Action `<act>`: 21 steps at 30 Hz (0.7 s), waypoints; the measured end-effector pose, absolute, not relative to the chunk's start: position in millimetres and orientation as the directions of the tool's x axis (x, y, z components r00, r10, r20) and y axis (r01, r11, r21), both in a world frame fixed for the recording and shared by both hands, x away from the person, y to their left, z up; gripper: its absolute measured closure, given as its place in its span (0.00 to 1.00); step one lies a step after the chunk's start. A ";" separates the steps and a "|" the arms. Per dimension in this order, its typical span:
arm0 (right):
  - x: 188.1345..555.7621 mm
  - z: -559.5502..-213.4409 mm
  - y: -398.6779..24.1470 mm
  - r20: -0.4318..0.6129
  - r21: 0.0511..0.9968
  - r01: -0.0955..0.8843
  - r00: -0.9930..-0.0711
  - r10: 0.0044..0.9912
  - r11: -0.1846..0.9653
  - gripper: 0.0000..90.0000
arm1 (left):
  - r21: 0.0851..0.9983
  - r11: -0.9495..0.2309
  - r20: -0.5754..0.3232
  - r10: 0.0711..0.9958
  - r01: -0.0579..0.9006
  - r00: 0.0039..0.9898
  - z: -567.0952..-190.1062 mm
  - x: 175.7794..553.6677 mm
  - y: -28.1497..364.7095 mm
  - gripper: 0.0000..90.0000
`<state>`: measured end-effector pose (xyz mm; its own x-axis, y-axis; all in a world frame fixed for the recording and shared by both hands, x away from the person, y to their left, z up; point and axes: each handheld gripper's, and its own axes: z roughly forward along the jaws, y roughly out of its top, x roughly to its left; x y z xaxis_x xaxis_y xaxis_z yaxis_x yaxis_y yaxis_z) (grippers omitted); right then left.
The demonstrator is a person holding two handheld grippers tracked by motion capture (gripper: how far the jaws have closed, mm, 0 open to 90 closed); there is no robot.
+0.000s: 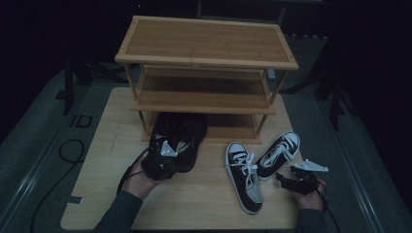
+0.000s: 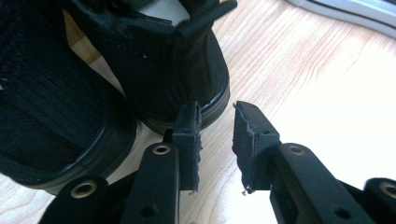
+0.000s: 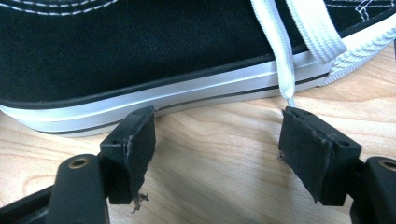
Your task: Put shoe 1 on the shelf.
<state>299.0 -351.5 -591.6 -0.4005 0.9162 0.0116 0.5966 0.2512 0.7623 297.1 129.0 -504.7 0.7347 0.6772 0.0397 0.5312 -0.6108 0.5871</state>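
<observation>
In the high view the left gripper (image 1: 163,158) sits just left of the middle of the frame, right at the pair of black shoes (image 1: 182,136). These shoes are so dark that they are hard to tell apart there, and their front ends reach under the wooden rack (image 1: 206,48), in the shadow of its lowest shelf. In the left gripper view the left gripper (image 2: 217,135) has its jaws a little apart with only bare table (image 2: 303,70) between them; the left jaw's tip is right at the heel of one black shoe (image 2: 177,65), but whether it touches is hard to see. The other black shoe (image 2: 42,107) is cut off at the left edge. The right gripper (image 1: 291,179) is low on the right in the high view, near two black and white sneakers (image 1: 245,177). In the right gripper view its jaws are spread wide and hold nothing, with the white sole of one sneaker (image 3: 140,51) just beyond the tips and a white lace (image 3: 280,51) hanging down near the right jaw.
</observation>
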 end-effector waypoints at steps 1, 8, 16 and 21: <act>299.0 -591.6 -351.5 0.012 0.762 0.597 -0.401 0.916 0.251 0.30 | 0.587 -0.611 0.040 0.677 0.531 0.735 -504.7 297.1 129.0 0.82; 299.0 -591.6 -351.4 0.012 0.762 0.597 -0.400 0.916 0.251 0.30 | 0.559 -0.634 0.050 0.668 0.533 0.743 -518.5 300.6 125.6 0.97; 299.1 -591.6 -351.5 0.012 0.762 0.597 -0.400 0.916 0.251 0.30 | 0.520 -0.655 0.038 0.659 0.548 0.751 -534.0 305.1 121.6 1.00; 299.1 -591.6 -351.5 0.011 0.762 0.596 -0.401 0.916 0.251 0.30 | 0.496 -0.664 0.042 0.662 0.559 0.749 -541.4 307.9 121.0 1.00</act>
<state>299.1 -351.5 -591.6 -0.4005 0.9162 0.0115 0.5964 0.2511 0.7624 307.9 121.0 -541.4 0.7486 0.6617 0.0424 0.5591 -0.6643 0.4960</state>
